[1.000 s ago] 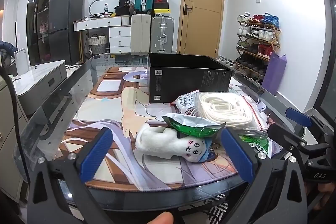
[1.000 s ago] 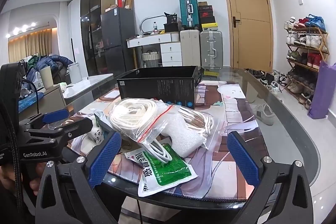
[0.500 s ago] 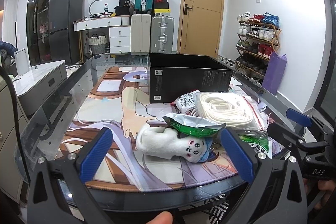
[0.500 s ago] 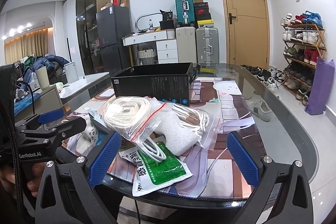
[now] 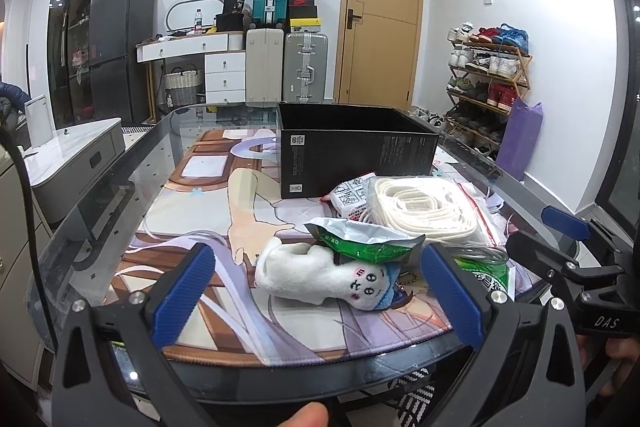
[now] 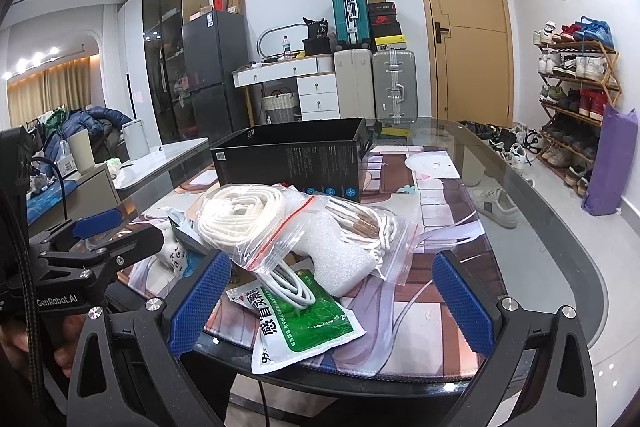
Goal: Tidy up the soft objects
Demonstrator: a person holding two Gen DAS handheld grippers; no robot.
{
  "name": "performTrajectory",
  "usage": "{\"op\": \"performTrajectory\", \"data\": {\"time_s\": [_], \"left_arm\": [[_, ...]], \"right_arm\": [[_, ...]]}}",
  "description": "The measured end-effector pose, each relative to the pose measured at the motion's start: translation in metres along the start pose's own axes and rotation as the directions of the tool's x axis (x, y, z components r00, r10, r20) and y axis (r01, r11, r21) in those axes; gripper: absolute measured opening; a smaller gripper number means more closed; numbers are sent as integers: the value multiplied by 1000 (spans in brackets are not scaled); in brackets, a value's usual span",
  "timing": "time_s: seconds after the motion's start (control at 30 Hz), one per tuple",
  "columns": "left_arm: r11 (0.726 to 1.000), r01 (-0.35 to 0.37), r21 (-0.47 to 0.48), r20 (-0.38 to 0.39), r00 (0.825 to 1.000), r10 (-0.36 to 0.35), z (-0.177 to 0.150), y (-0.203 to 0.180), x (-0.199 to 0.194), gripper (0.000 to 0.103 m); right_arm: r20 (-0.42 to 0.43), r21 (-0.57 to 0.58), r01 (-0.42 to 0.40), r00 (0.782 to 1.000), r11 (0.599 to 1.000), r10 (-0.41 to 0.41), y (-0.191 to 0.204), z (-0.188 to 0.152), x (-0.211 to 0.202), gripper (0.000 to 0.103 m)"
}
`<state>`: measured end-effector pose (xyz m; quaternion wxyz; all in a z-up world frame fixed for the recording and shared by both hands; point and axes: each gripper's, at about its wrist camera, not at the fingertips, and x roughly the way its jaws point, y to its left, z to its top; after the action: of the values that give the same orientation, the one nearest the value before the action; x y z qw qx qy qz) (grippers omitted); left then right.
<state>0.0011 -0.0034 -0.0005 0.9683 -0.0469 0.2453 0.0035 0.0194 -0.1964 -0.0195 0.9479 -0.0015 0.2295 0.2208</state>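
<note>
A white plush toy (image 5: 320, 277) with a drawn face lies at the table's near edge, a green and silver packet (image 5: 360, 241) resting on it. Behind it lies a zip bag of white cord (image 5: 424, 209), also in the right wrist view (image 6: 248, 219). A green medicine sachet (image 6: 308, 319) and a white foam piece (image 6: 340, 255) lie near the right gripper. An open black box (image 5: 356, 147) stands behind the pile. My left gripper (image 5: 320, 293) is open just short of the plush. My right gripper (image 6: 330, 301) is open over the sachet.
The glass table (image 5: 120, 187) carries a printed anime mat (image 5: 240, 211). A red and white packet (image 5: 348, 197) lies by the box. Suitcases (image 5: 280, 67), a door and a shoe rack (image 5: 488, 87) stand behind. The right gripper shows at the left view's right edge (image 5: 568, 251).
The right gripper has dropped slightly and edged toward the pile, so the sachet and cord bag sit nearer. The left gripper has barely moved.
</note>
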Motion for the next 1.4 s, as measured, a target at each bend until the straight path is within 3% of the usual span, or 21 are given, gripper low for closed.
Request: {"op": "performTrajectory", "data": {"time_s": [0.13, 0.77, 1.4], "left_arm": [[1000, 7, -5, 4, 1000, -7, 1, 1, 0, 103], [1000, 6, -21, 4, 1000, -6, 3, 11, 4, 103], [999, 6, -43, -34, 999, -7, 2, 22, 13, 103]], "right_arm": [[-21, 53, -39, 999, 998, 40, -6, 1, 2, 102], [-30, 26, -28, 999, 999, 29, -2, 0, 5, 102], [-168, -28, -22, 986, 999, 17, 9, -10, 31, 102]]}}
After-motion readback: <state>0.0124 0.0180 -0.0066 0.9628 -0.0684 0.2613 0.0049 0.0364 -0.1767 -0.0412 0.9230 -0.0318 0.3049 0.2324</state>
